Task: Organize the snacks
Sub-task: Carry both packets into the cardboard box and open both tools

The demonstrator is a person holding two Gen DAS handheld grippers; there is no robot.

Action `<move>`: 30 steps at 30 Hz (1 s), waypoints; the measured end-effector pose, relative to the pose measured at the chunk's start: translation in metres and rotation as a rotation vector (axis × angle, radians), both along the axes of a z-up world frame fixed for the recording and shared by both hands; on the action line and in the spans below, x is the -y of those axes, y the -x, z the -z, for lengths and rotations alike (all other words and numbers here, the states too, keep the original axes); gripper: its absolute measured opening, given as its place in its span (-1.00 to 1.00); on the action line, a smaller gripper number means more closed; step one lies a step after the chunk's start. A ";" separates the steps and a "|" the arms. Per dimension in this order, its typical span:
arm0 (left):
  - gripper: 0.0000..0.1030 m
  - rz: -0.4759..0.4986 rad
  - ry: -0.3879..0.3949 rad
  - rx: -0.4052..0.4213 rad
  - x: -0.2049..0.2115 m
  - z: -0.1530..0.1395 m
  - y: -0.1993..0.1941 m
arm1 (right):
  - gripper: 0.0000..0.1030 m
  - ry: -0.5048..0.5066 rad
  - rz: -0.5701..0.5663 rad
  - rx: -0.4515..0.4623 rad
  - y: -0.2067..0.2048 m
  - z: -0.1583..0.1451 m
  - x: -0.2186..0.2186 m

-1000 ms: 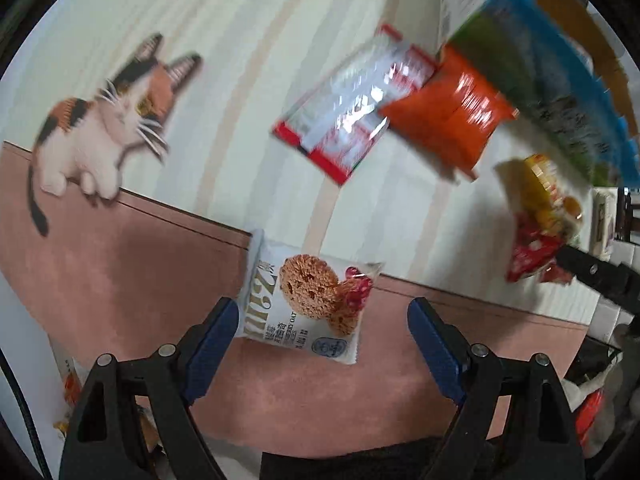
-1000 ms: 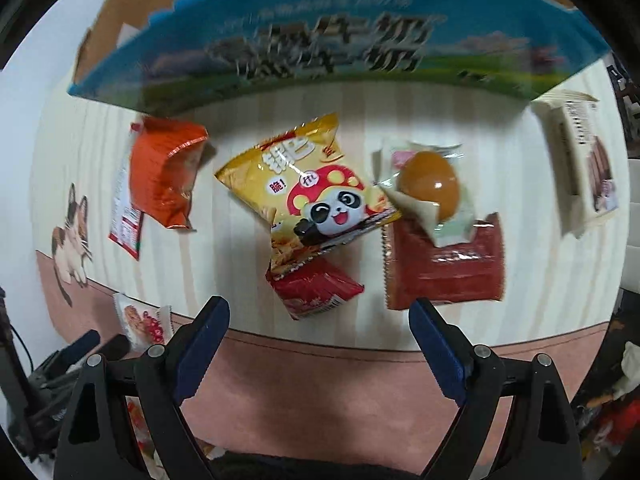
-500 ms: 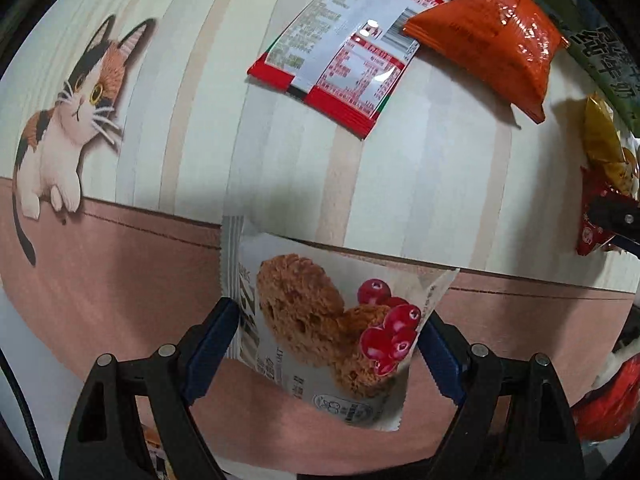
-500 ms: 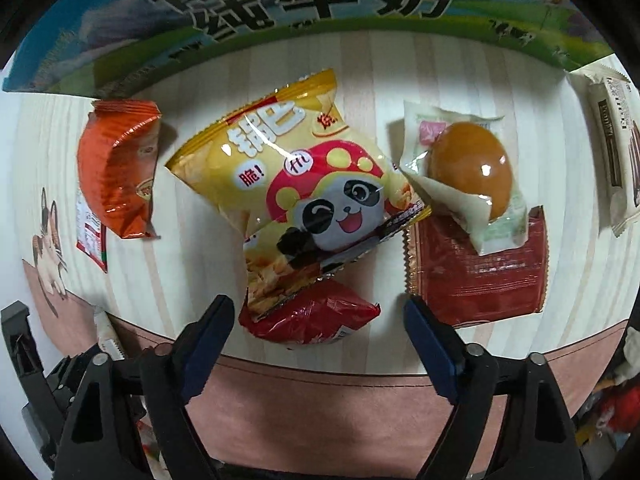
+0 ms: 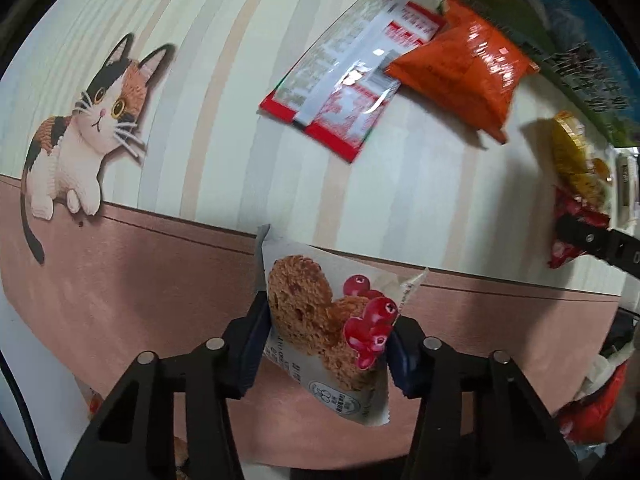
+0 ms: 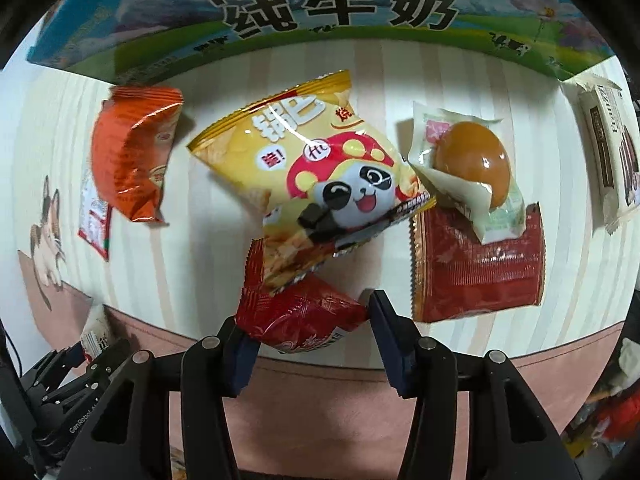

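My left gripper (image 5: 326, 334) is shut on a white oat-cookie packet (image 5: 320, 336) with red berries printed on it and holds it just above the pink band of the table mat. My right gripper (image 6: 306, 334) is shut on a small red snack pouch (image 6: 296, 316), which lies partly under a yellow panda chips bag (image 6: 316, 184). An orange pouch (image 6: 128, 152) and a red-and-white flat packet (image 5: 344, 76) lie to the left. The right gripper's tip shows at the right edge of the left wrist view (image 5: 600, 240).
A blue-green milk carton box (image 6: 320, 8) stands along the back. A wrapped brown egg (image 6: 472, 160) lies on a dark red flat packet (image 6: 476, 268). A white bar packet (image 6: 612, 148) sits far right. A cat picture (image 5: 84, 124) is printed on the mat.
Both grippers have closed from wide open: the left on the cookie packet, lifting it slightly, the right on the small red pouch after moving forward to it.
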State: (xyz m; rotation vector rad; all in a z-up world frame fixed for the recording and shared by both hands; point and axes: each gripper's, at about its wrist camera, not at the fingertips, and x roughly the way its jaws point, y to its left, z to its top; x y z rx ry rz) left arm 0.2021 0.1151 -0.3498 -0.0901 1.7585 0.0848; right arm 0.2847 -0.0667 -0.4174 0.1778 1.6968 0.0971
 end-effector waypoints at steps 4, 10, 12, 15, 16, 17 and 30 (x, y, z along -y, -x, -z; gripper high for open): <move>-0.11 0.001 0.036 0.021 0.010 -0.017 -0.004 | 0.06 -0.028 0.012 0.013 0.010 -0.010 0.005; -0.12 0.017 0.125 0.112 0.037 -0.068 -0.025 | 0.06 -0.089 0.039 0.047 0.016 -0.041 0.019; -0.12 0.032 0.150 0.162 0.051 -0.093 -0.039 | 0.06 -0.114 0.050 0.071 0.014 -0.058 0.023; -0.12 0.050 0.195 0.221 0.066 -0.123 -0.063 | 0.06 -0.150 0.073 0.111 -0.006 -0.090 0.034; -0.12 0.058 0.211 0.243 0.068 -0.131 -0.075 | 0.06 -0.160 0.081 0.126 -0.009 -0.099 0.038; -0.12 0.067 0.221 0.261 0.070 -0.139 -0.088 | 0.06 -0.169 0.087 0.140 -0.011 -0.109 0.047; -0.12 0.169 0.204 0.405 0.121 -0.190 -0.230 | 0.06 -0.147 0.204 0.340 -0.137 -0.210 0.119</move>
